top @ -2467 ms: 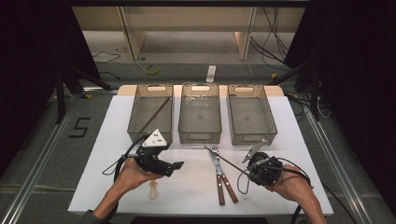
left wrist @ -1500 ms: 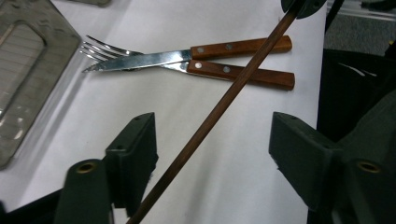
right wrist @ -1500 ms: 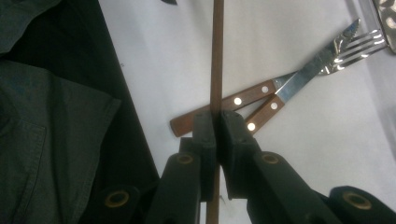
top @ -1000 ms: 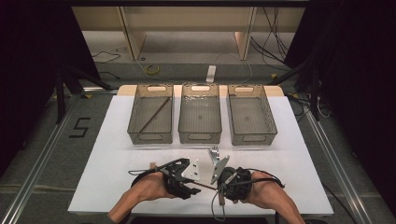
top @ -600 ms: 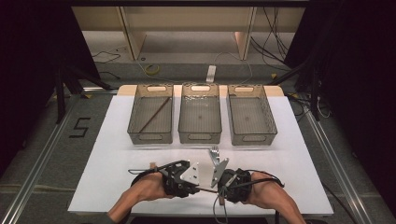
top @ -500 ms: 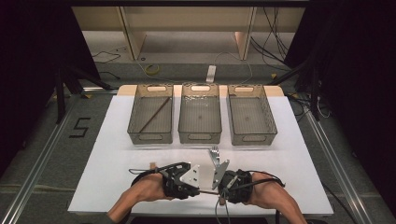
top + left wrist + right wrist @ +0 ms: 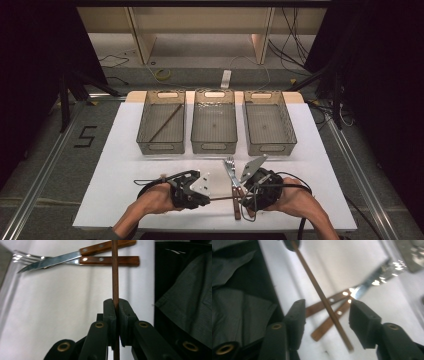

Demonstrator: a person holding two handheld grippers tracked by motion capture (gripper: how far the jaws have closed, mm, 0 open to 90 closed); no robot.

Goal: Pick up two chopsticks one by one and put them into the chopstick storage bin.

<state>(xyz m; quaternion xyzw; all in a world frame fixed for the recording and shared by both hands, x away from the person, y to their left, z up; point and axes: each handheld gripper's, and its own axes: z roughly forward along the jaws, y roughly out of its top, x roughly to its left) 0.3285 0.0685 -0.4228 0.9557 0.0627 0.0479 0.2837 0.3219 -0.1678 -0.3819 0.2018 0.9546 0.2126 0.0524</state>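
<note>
Bins first: of the three mesh bins at the back of your table, the left bin (image 7: 161, 122) holds one brown stick lying diagonally, while the middle bin (image 7: 214, 122) and right bin (image 7: 268, 124) look bare. Your chopstick (image 7: 222, 198) lies level between your hands near the front edge, long axis crosswise, clamped in your left gripper (image 7: 200, 192). Your right gripper (image 7: 243, 194) has just been opening; its pads stand clear of the chopstick, above the knife (image 7: 62, 257) and fork (image 7: 23, 256).
</note>
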